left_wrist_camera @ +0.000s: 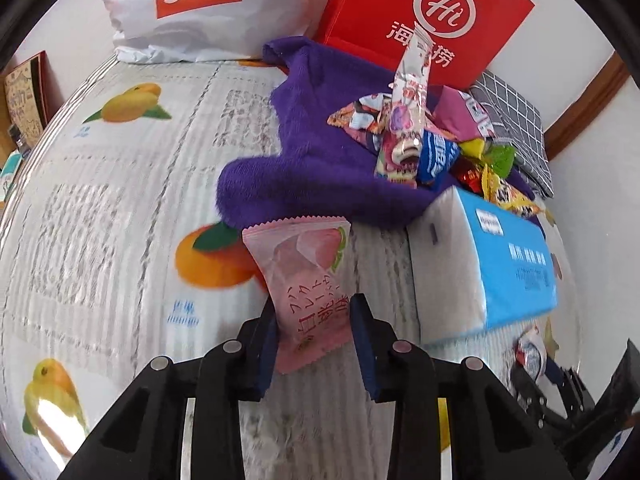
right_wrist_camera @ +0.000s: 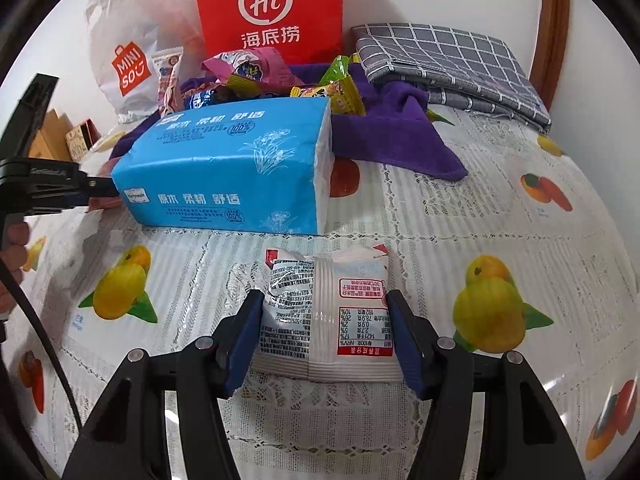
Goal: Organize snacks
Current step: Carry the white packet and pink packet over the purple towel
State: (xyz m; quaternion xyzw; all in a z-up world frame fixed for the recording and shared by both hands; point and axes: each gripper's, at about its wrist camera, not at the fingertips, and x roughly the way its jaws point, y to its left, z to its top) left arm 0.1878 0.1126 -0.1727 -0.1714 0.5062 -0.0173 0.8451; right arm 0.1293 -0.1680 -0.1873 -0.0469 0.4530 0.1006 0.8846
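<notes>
A pink peach-printed snack packet point(left_wrist_camera: 304, 256) stands upright between the blue pads of my left gripper point(left_wrist_camera: 314, 304), which is shut on its lower half. In the right wrist view a white snack packet point(right_wrist_camera: 328, 320) lies back-side up on the fruit-print tablecloth point(right_wrist_camera: 500, 208), and my right gripper point(right_wrist_camera: 325, 300) is shut on its two side edges. A pile of mixed snacks point(left_wrist_camera: 420, 140) rests on a purple towel point(left_wrist_camera: 312, 152) farther back, behind a blue tissue pack point(right_wrist_camera: 232, 176).
A red paper bag point(right_wrist_camera: 272, 8) and a white Miniso bag point(left_wrist_camera: 192, 4) lean on the wall at the back. A grey checked cloth point(right_wrist_camera: 452, 64) lies folded at the back right. The tissue pack point(left_wrist_camera: 500, 264) sits between the two grippers.
</notes>
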